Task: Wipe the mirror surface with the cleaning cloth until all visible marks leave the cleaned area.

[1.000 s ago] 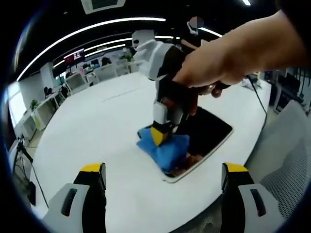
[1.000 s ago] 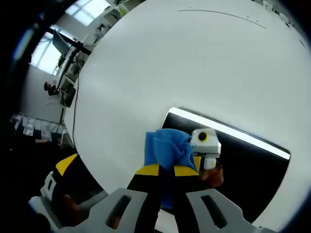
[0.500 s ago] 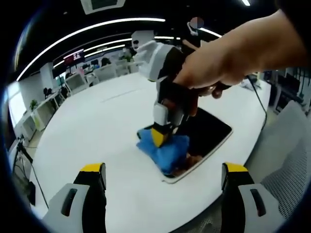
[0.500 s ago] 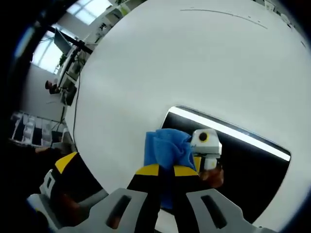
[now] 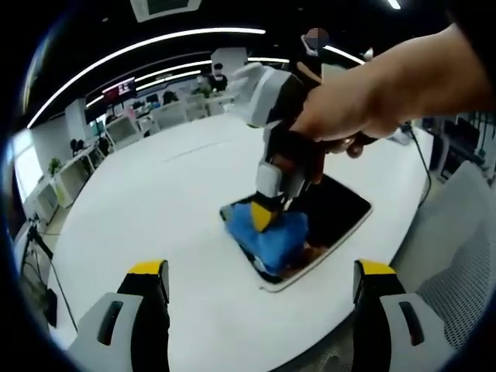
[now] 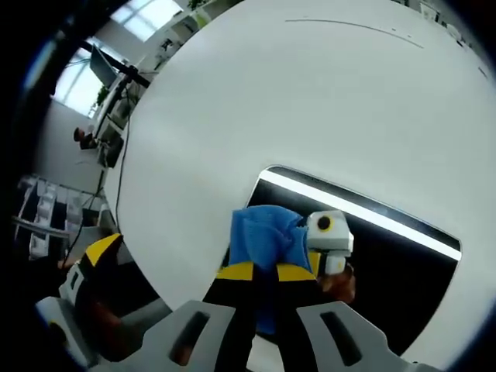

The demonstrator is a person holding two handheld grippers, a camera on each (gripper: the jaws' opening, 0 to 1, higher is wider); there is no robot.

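A dark rectangular mirror (image 5: pixel 335 208) with a white frame lies flat on the white table. A blue cleaning cloth (image 5: pixel 273 231) is pressed onto the mirror's near-left part. My right gripper (image 5: pixel 264 219), held by a person's hand (image 5: pixel 364 101), is shut on the cloth. In the right gripper view the cloth (image 6: pixel 262 236) sticks out beyond the shut yellow-tipped jaws of my right gripper (image 6: pixel 265 272), over the mirror (image 6: pixel 387 263), which reflects the gripper. My left gripper (image 5: pixel 260 279) hangs open near the table's front edge, short of the mirror, with nothing between its jaws.
The round white table (image 5: pixel 155 201) spreads wide to the left of and behind the mirror. A cable (image 5: pixel 415 159) runs across the table's right side. Desks and chairs (image 5: pixel 124 128) stand in the office behind. A mesh chair (image 5: pixel 465 248) sits at the right.
The right gripper has slid the cloth a little to the right, further onto the mirror, uncovering the mirror's left corner. The left gripper has stayed put.
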